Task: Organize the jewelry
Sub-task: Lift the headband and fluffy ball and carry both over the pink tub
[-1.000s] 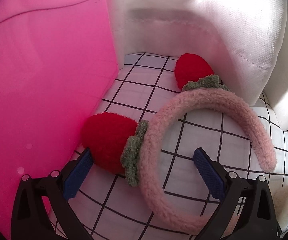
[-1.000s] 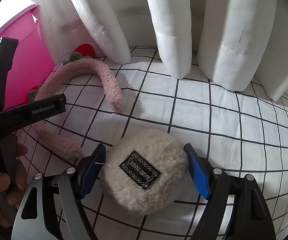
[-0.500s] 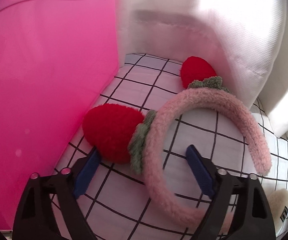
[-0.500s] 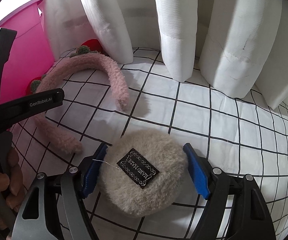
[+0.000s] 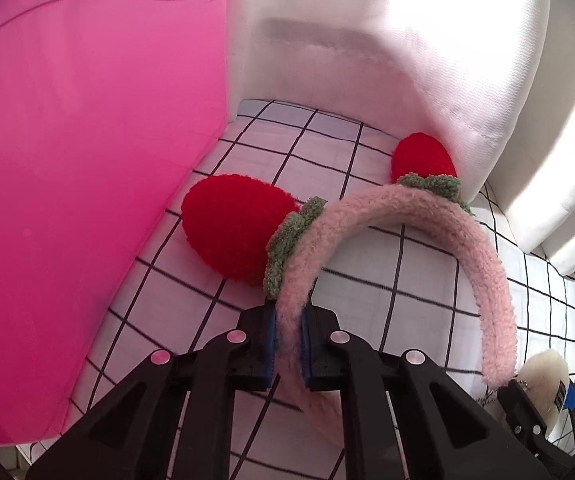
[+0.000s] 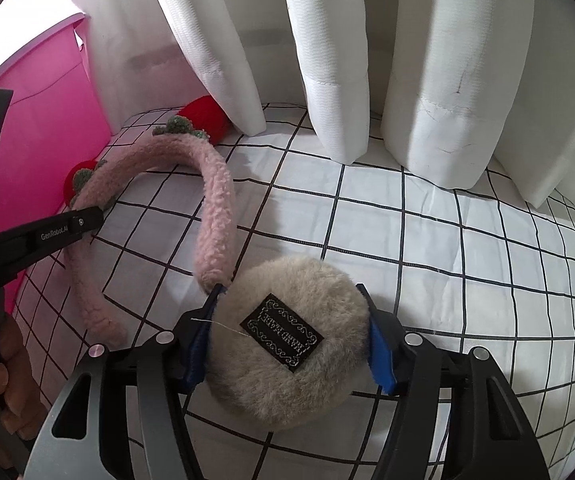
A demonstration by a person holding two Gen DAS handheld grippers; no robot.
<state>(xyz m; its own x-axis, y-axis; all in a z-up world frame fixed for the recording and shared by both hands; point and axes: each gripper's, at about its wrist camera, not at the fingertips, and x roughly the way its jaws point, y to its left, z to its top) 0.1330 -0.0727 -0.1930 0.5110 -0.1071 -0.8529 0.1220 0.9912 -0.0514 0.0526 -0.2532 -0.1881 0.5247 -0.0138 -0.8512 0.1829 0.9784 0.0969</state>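
A fuzzy pink headband (image 5: 439, 224) with two red strawberry ears (image 5: 235, 228) lies on the white checked cloth (image 5: 419, 284). My left gripper (image 5: 287, 344) is shut on its band just below the near strawberry. The headband also shows in the right wrist view (image 6: 215, 208), with the left gripper (image 6: 83, 220) on it. My right gripper (image 6: 287, 340) is shut on a round beige fluffy pouch (image 6: 287, 344) with a black label, resting on the cloth.
A pink bin wall (image 5: 67, 168) stands close on the left; it also shows in the right wrist view (image 6: 43, 120). White curtain folds (image 6: 327, 48) hang along the back edge. The checked cloth (image 6: 467, 248) spreads to the right.
My left gripper closed on the pink headband's band. My right gripper closed on the beige pouch. Both moved slightly forward.
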